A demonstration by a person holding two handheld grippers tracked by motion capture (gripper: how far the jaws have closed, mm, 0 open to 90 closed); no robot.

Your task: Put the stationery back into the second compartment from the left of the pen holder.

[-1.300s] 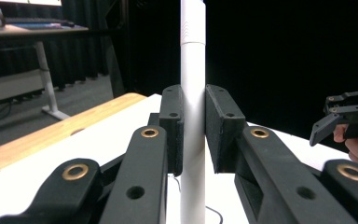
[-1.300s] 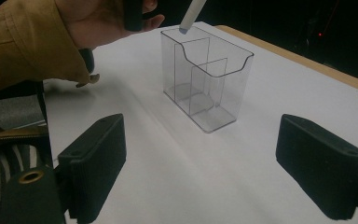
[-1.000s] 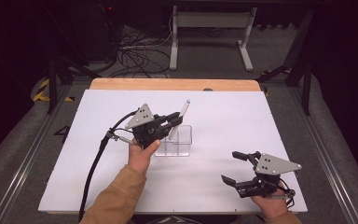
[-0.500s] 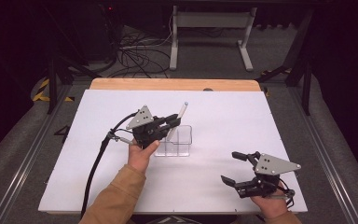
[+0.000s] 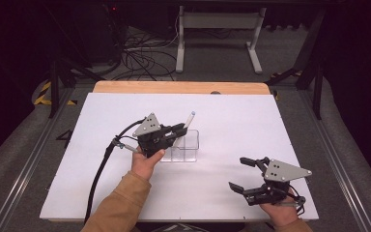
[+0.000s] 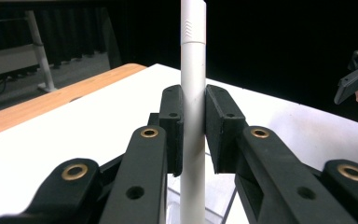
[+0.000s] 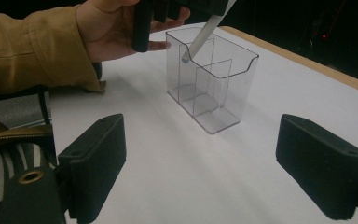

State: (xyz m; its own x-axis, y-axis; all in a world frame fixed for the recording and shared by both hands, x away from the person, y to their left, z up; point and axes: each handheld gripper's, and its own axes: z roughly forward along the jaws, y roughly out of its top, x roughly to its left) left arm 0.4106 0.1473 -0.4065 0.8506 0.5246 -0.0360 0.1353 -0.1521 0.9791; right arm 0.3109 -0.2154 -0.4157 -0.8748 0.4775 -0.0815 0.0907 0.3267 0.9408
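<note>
Left gripper [image 5: 178, 129] clamps white pen [image 5: 190, 119] tilted above clear divided holder [image 5: 186, 147] near mid-table [image 5: 270, 125], lower pen tip just inside the holder's rim, while right gripper [image 5: 244, 174] rests open and empty, well apart.

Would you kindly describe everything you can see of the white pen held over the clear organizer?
The white pen is a slim, smooth, plastic-looking cylinder with a seam near its upper end and small chevron marks above it. The left gripper has its jaws shut on the barrel, one pad on each side. In the high view it tilts, top end up and away. In the right gripper view its rounded lower tip dips just inside the clear organizer, at a rear compartment; whether it touches the wall is unclear.
</note>
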